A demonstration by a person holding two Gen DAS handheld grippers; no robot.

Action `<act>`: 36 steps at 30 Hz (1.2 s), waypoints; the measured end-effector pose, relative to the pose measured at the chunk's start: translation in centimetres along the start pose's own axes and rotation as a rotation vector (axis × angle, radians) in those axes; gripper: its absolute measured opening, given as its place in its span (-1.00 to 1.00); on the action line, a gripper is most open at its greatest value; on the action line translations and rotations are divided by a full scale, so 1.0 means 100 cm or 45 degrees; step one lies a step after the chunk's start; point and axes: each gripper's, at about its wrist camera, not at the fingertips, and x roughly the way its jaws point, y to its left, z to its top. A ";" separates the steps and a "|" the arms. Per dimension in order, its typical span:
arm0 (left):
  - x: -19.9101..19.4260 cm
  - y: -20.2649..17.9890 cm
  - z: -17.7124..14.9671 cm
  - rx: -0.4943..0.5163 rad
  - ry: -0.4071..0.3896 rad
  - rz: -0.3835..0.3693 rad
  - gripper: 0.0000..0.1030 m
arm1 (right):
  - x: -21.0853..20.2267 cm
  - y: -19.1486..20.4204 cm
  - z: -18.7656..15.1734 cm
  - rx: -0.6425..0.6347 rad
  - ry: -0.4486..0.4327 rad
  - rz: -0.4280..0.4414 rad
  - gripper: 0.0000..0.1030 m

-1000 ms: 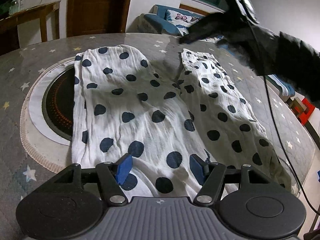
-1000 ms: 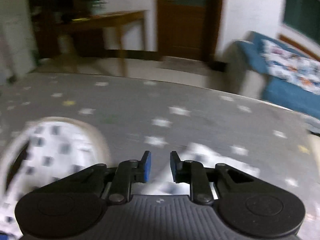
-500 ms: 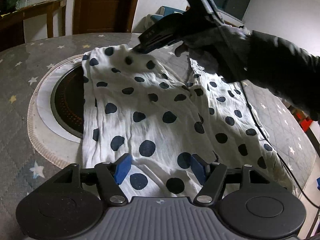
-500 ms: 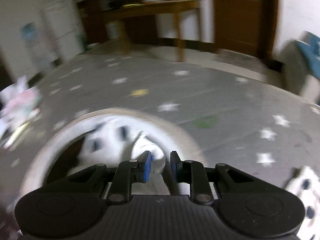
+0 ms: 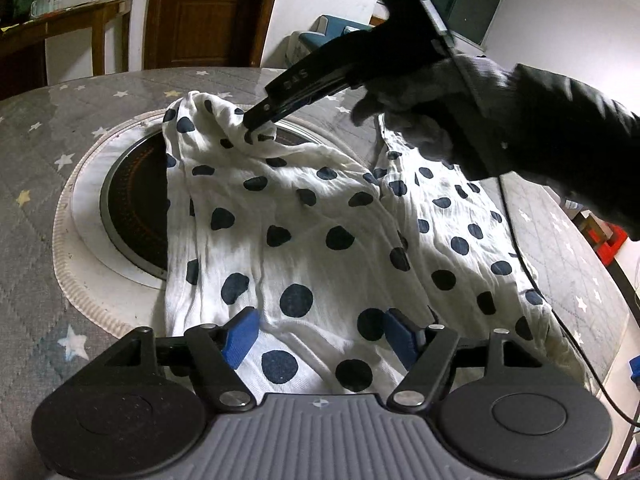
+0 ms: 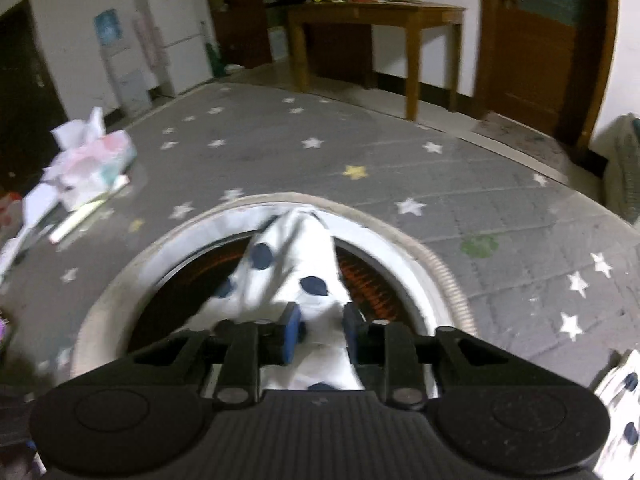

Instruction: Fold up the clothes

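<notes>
A white garment with dark blue dots (image 5: pixel 304 232) lies spread on the round table, partly over the dark hotplate. My left gripper (image 5: pixel 320 336) hovers over its near hem. The jaws are wide and still opening, and the cloth lies under them unpinched. A gloved hand holds my right gripper (image 5: pixel 256 122) at the garment's far end. There the cloth (image 6: pixel 296 268) is bunched into a raised peak between the blue pads (image 6: pixel 292 332), with folds pulling towards the pinch. The jaws of my right gripper (image 6: pixel 320 330) are starting to open with the cloth still between them.
A dark round hotplate (image 5: pixel 132 216) with a pale ring sits in the middle of the grey star-print table cover (image 6: pixel 400 168). Tissues and papers (image 6: pixel 88 164) lie at the far left. The right gripper's cable (image 5: pixel 516 240) trails over the garment. The table edge (image 5: pixel 616 280) runs along the right.
My right gripper swept in from the far right to the far end of the garment's left half. That end is now bunched and lifted. The left gripper stayed put.
</notes>
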 end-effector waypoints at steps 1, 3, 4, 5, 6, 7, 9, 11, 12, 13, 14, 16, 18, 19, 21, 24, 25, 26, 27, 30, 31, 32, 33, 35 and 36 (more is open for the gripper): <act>0.000 0.000 0.000 -0.001 0.000 -0.001 0.41 | 0.005 -0.002 0.000 0.003 0.009 -0.009 -0.20; 0.000 0.001 0.000 -0.003 -0.001 -0.003 0.42 | 0.014 -0.003 0.000 0.006 0.021 -0.030 -0.18; 0.000 0.001 0.000 -0.004 -0.002 -0.004 0.43 | 0.018 -0.004 0.000 0.010 0.024 -0.034 -0.18; 0.000 0.001 0.000 -0.004 -0.002 -0.004 0.43 | 0.020 -0.004 -0.001 0.011 0.026 -0.037 -0.20; 0.000 0.001 0.000 -0.005 -0.003 -0.005 0.43 | 0.022 -0.004 -0.001 0.008 0.025 -0.035 -0.29; 0.000 0.001 0.000 -0.005 -0.004 -0.004 0.43 | 0.023 -0.004 -0.001 0.003 0.024 -0.031 -0.39; 0.000 0.000 0.000 -0.002 -0.005 -0.004 0.43 | 0.022 0.000 0.001 -0.023 0.020 -0.048 -0.78; 0.000 0.000 -0.001 0.002 -0.006 -0.004 0.43 | 0.014 0.010 0.005 -0.114 -0.045 -0.138 -0.83; 0.000 -0.001 -0.001 0.004 -0.007 -0.004 0.43 | 0.008 0.019 0.006 -0.195 -0.102 -0.193 -0.83; 0.000 -0.001 -0.001 0.003 -0.008 -0.005 0.43 | 0.001 0.029 0.007 -0.291 -0.172 -0.253 -0.83; 0.000 -0.001 -0.001 0.002 -0.010 -0.006 0.43 | -0.007 0.040 0.006 -0.395 -0.249 -0.317 -0.83; 0.001 -0.002 -0.001 0.001 -0.011 -0.006 0.43 | -0.018 0.056 0.006 -0.551 -0.370 -0.413 -0.80; 0.000 -0.003 -0.001 -0.001 -0.012 -0.005 0.43 | -0.020 0.060 0.009 -0.593 -0.381 -0.466 -0.62; 0.000 -0.004 -0.002 -0.002 -0.013 -0.004 0.43 | -0.019 0.058 0.010 -0.590 -0.364 -0.495 -0.61; 0.000 -0.004 -0.002 -0.005 -0.014 -0.004 0.43 | -0.014 0.048 0.013 -0.530 -0.313 -0.531 -0.60; 0.000 -0.003 -0.003 -0.010 -0.016 -0.009 0.43 | -0.011 0.030 0.018 -0.382 -0.247 -0.507 -0.60; 0.000 -0.002 -0.003 -0.009 -0.015 -0.011 0.43 | -0.012 0.023 0.020 -0.325 -0.226 -0.485 -0.60; 0.001 -0.002 -0.002 -0.009 -0.015 -0.012 0.44 | -0.012 0.018 0.021 -0.276 -0.214 -0.458 -0.60; 0.001 -0.001 -0.002 -0.009 -0.015 -0.014 0.45 | -0.012 0.013 0.022 -0.232 -0.208 -0.428 -0.60; 0.002 0.000 -0.002 -0.006 -0.015 -0.017 0.46 | -0.008 -0.003 0.025 -0.081 -0.160 -0.314 -0.52; 0.001 0.000 -0.003 -0.006 -0.016 -0.017 0.47 | -0.003 -0.009 0.026 -0.028 -0.132 -0.278 -0.50; 0.001 0.000 -0.003 -0.005 -0.016 -0.017 0.47 | 0.002 -0.014 0.026 0.020 -0.106 -0.245 -0.49; 0.001 0.000 -0.003 -0.007 -0.017 -0.019 0.47 | 0.007 -0.017 0.027 0.059 -0.099 -0.215 -0.49; 0.001 0.001 -0.003 -0.012 -0.018 -0.023 0.47 | 0.015 -0.022 0.030 0.124 -0.109 -0.156 -0.49; 0.001 0.001 -0.003 -0.014 -0.019 -0.024 0.47 | 0.019 -0.025 0.031 0.157 -0.114 -0.127 -0.47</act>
